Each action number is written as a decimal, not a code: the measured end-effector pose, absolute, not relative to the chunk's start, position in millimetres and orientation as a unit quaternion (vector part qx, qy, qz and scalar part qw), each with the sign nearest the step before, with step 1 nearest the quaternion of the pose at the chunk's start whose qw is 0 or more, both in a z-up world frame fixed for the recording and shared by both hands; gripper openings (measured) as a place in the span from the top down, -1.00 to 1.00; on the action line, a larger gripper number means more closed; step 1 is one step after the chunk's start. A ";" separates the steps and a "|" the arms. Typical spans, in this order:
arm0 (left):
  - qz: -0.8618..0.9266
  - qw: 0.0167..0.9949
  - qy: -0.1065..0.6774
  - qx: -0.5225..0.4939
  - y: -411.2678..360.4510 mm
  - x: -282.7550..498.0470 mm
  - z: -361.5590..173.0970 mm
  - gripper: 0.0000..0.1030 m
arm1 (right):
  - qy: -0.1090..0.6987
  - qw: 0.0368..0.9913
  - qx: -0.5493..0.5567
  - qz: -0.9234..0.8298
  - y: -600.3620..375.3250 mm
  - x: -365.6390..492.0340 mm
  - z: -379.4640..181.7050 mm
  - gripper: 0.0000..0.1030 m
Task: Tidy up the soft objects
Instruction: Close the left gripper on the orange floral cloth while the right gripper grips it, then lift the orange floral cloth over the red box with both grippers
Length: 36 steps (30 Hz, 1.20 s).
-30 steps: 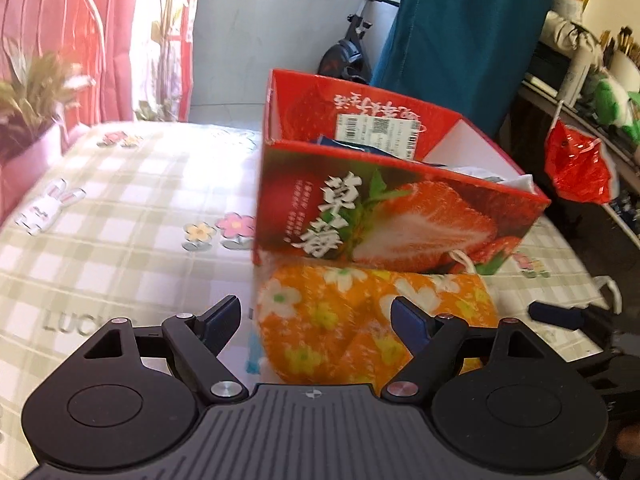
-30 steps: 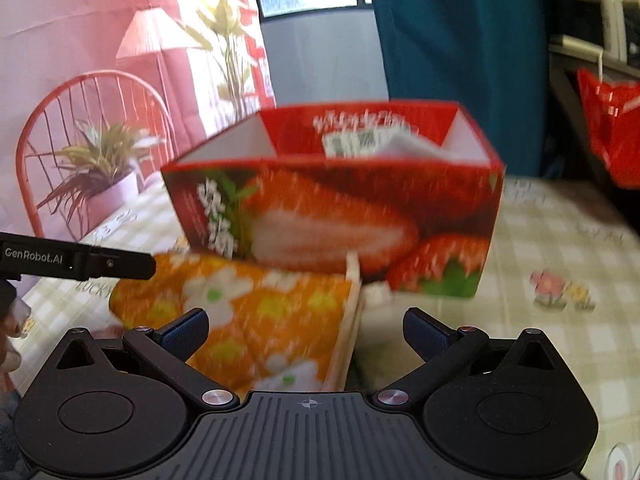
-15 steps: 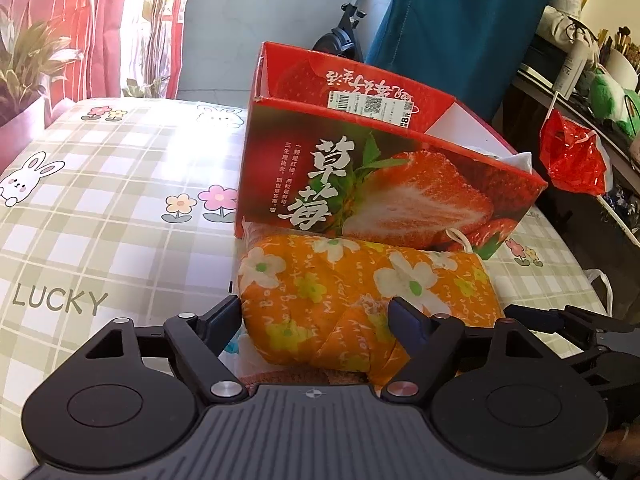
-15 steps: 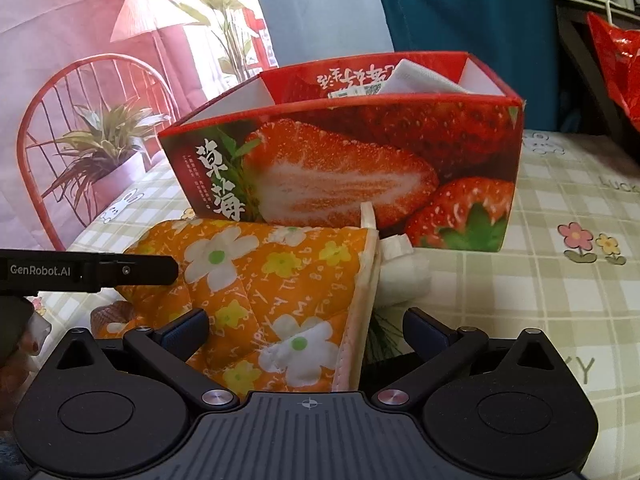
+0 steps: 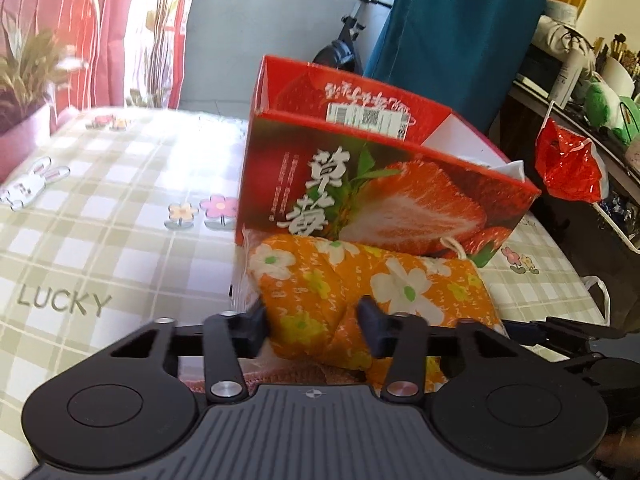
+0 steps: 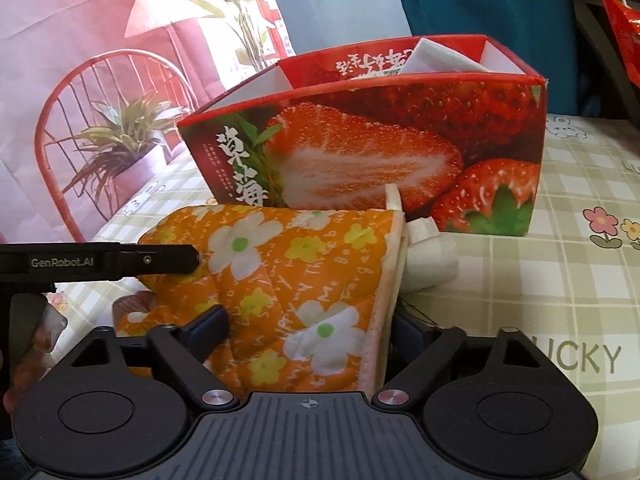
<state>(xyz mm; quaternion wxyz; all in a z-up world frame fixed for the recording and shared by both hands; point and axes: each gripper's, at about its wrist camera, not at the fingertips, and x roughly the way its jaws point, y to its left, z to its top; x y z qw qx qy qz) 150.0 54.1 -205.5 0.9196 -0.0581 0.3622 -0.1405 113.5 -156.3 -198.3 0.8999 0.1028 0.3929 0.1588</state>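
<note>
Checked-cloth counter [image 5: 100,240] carried everything. Left gripper [image 5: 312,320] and right gripper [image 6: 308,332] each pinched one end of the orange floral mitt [image 6: 288,264], likely for a level lift into the strawberry box [image 6: 380,152] just behind.

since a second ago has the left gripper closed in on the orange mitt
Yes. The left gripper has narrowed onto the orange floral mitt, pinching its near end, while the mitt lies against the strawberry box.

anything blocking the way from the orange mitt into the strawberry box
Nothing visible apart from the box's own wall. The orange mitt, pinched by both grippers, lies against the near wall of the strawberry box, so it must go up over that; the top is open.
</note>
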 end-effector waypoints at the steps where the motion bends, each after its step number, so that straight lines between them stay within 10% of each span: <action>1: -0.140 0.921 0.358 -0.057 53.3 147.8 -203.5 0.28 | 0.390 0.902 0.101 0.158 -156.1 112.5 -196.4 -0.49; 5: -0.133 0.929 0.340 -0.058 51.5 137.7 -195.6 0.59 | 0.367 0.913 0.101 0.144 -161.7 107.2 -184.6 -0.18; 15: -0.127 0.939 0.317 -0.051 41.8 112.6 -188.9 0.61 | 0.337 0.927 0.095 0.134 -175.5 91.6 -169.1 0.71; 36: -0.113 0.933 0.337 -0.054 43.9 110.1 -213.6 0.60 | 0.343 0.925 0.084 0.142 -169.8 82.7 -176.5 0.81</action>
